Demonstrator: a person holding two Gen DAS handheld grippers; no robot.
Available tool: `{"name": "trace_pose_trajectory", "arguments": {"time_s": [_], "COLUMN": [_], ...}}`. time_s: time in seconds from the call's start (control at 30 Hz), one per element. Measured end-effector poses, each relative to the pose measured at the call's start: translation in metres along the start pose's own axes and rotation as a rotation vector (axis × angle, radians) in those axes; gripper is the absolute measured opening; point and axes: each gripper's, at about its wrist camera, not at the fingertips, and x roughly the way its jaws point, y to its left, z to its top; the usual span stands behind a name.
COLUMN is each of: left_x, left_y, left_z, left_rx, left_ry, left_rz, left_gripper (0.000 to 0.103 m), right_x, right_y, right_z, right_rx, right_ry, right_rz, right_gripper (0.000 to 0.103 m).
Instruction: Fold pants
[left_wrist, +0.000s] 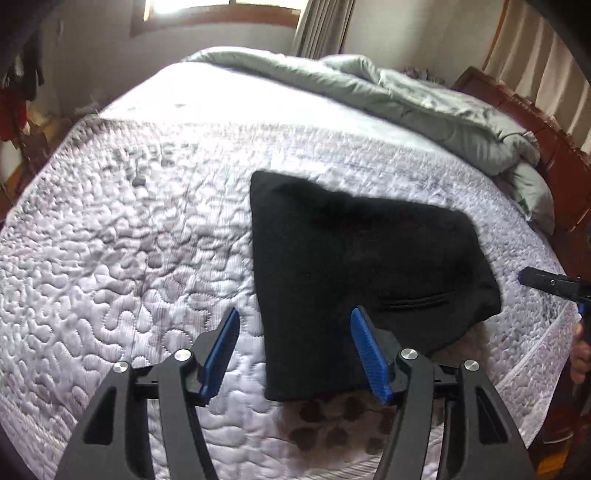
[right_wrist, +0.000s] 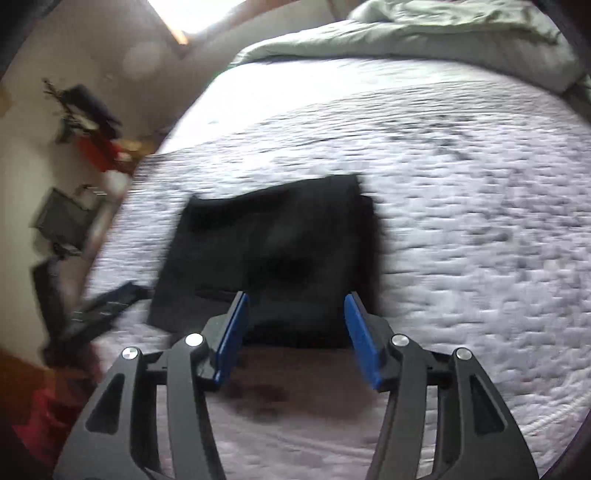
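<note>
Left tongs (left_wrist: 293, 317) agape, right tongs (right_wrist: 295, 301) agape, black pants (left_wrist: 354, 266) folded on quilt (left_wrist: 147, 221)

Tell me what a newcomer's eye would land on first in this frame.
The black pants, folded into a compact dark shape on the pale quilted bedspread, stand out first. Next come the left gripper and right gripper, jaws open above the pants' near edge. A rumpled grey-green duvet lies at the bed's far end.
</note>
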Motion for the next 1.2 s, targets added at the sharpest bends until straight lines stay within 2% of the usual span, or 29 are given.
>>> {"name": "trace_pose_trajectory", "arguments": {"time_s": [0.03, 0.07, 0.17, 0.27, 0.37, 0.5, 0.6, 0.67, 0.77, 0.8, 0.87, 0.93, 0.97, 1.03, 1.1, 1.2], "left_x": [-0.001, -0.002, 0.015, 0.037, 0.046, 0.053, 0.047, 0.038, 0.015, 0.005, -0.008, -0.019, -0.022, -0.031, -0.038, -0.050], "left_y": [-0.005, -0.010, -0.025, -0.021, -0.020, -0.025, -0.023, -0.021, -0.019, -0.018, -0.016, -0.015, -0.015, -0.019, -0.024, -0.028], "left_z": [0.002, 0.003, 0.003, -0.004, -0.011, -0.021, -0.023, -0.020, -0.021, -0.022, -0.025, -0.029, -0.031, -0.035, -0.040, -0.047], "left_rx": [-0.007, -0.008, 0.044, 0.042, 0.087, 0.130, 0.112, 0.084, 0.045, 0.029, -0.007, -0.042, -0.044, -0.019, -0.005, 0.006], "left_ry": [-0.005, -0.004, 0.064, 0.141, 0.153, 0.146, 0.126, 0.118, 0.080, 0.060, 0.057, 0.070, 0.080, 0.099, 0.111, 0.117], "left_rz": [-0.017, -0.038, -0.037, -0.018, -0.010, 0.018, 0.007, 0.005, 0.056, 0.062, 0.030, 0.003, 0.005, 0.028, 0.070, 0.084], "left_gripper": [0.063, 0.063, 0.063, 0.063, 0.063, 0.063, 0.064, 0.066, 0.085, 0.087, 0.095, 0.098, 0.098, 0.099, 0.099, 0.099], "right_x": [0.005, 0.011, 0.034, 0.048, 0.055, 0.066, 0.061, 0.049, 0.027, 0.017, 0.004, -0.008, -0.013, -0.022, -0.029, -0.035], "right_y": [0.005, 0.009, 0.012, -0.002, -0.014, -0.014, -0.012, -0.011, -0.004, 0.000, 0.007, 0.012, 0.015, 0.019, 0.027, 0.041], "right_z": [0.002, 0.004, 0.000, -0.009, -0.022, -0.032, -0.038, -0.040, -0.050, -0.054, -0.061, -0.068, -0.071, -0.078, -0.084, -0.091], "right_rx": [0.015, 0.017, 0.014, 0.047, 0.068, 0.048, 0.067, 0.081, 0.076, 0.069, 0.069, 0.079, 0.074, 0.069, 0.051, 0.012], "right_ry": [0.016, 0.034, 0.095, 0.132, 0.143, 0.160, 0.152, 0.108, 0.065, 0.050, 0.034, 0.030, 0.031, 0.032, 0.035, 0.041], "right_rz": [0.047, 0.047, -0.039, -0.103, -0.091, -0.125, -0.117, -0.089, -0.104, -0.114, -0.120, -0.132, -0.139, -0.160, -0.199, -0.255], "right_gripper": [0.053, 0.051, 0.050, 0.047, 0.046, 0.044, 0.043, 0.045, 0.056, 0.059, 0.063, 0.075, 0.077, 0.090, 0.090, 0.092]}}
